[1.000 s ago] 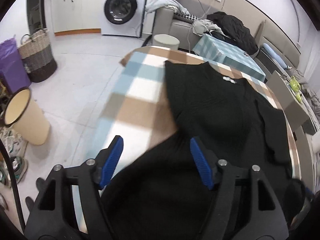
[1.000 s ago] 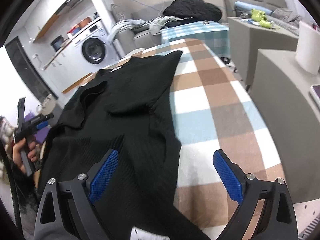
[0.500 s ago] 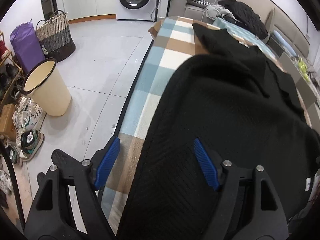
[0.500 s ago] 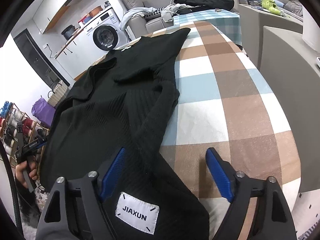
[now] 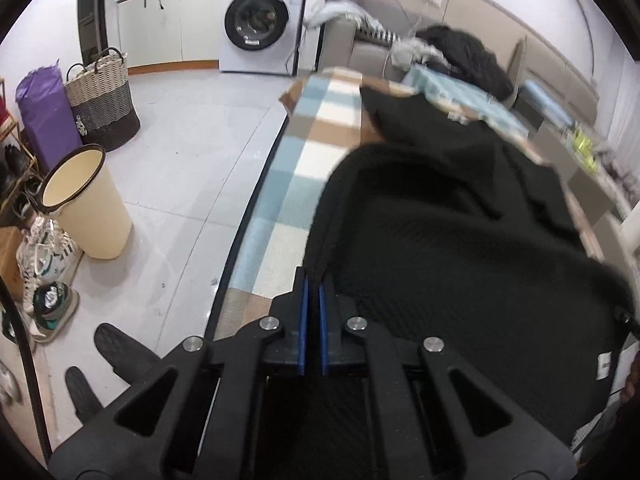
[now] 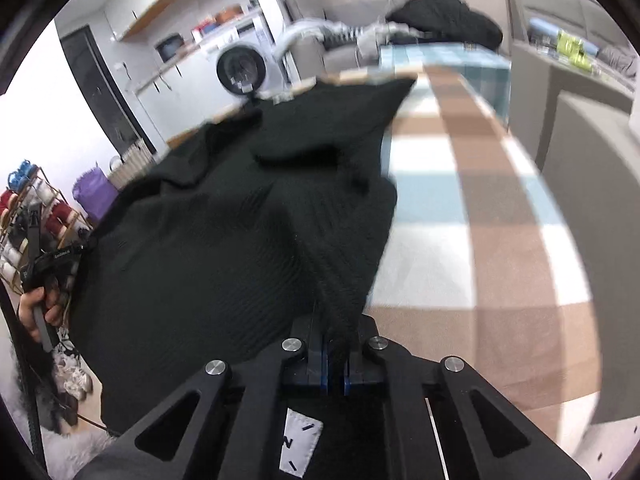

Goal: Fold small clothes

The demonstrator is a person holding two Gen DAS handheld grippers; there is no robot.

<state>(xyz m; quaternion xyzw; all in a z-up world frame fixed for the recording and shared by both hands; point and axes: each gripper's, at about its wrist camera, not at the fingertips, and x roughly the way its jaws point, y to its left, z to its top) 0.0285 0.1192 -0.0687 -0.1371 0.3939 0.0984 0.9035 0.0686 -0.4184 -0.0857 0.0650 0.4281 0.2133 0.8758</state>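
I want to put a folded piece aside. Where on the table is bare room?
A bare checked strip runs along the table's right edge, beside the black sweater; a narrower strip lies along its left edge. The middle is covered by the sweater.

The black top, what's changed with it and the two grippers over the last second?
Both grippers have just closed on the black top: the left gripper on its near left edge, the right gripper on its near right edge. The left one first shifted toward that edge. The top remains spread on the checked cloth.
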